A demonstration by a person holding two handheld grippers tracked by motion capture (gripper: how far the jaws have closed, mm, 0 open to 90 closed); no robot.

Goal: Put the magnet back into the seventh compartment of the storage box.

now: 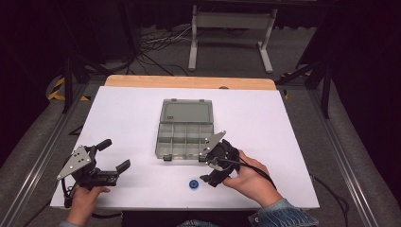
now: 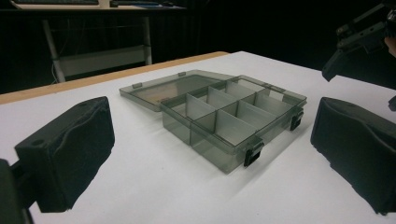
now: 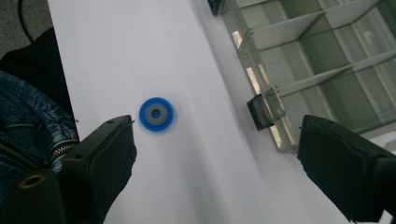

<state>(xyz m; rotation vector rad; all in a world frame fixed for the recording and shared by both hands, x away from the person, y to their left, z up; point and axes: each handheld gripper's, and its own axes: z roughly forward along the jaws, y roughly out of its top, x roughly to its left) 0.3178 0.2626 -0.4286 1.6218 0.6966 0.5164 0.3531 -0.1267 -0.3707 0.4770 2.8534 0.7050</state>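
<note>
The right gripper (image 1: 215, 163) hangs with jaws spread over the blue ring (image 1: 193, 184), which lies flat just in front of the open box (image 1: 184, 135); a thin ring could skid aside. The left gripper (image 1: 108, 163), also spread, waits left of the box. White table (image 1: 123, 113), dark room beyond.

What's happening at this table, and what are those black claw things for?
A person holds a two-jaw gripper in each hand. The right gripper hangs open near a small blue ring on the white table. The left gripper is open too, off to the side. An open compartment box lies nearby, apparently empty.
</note>
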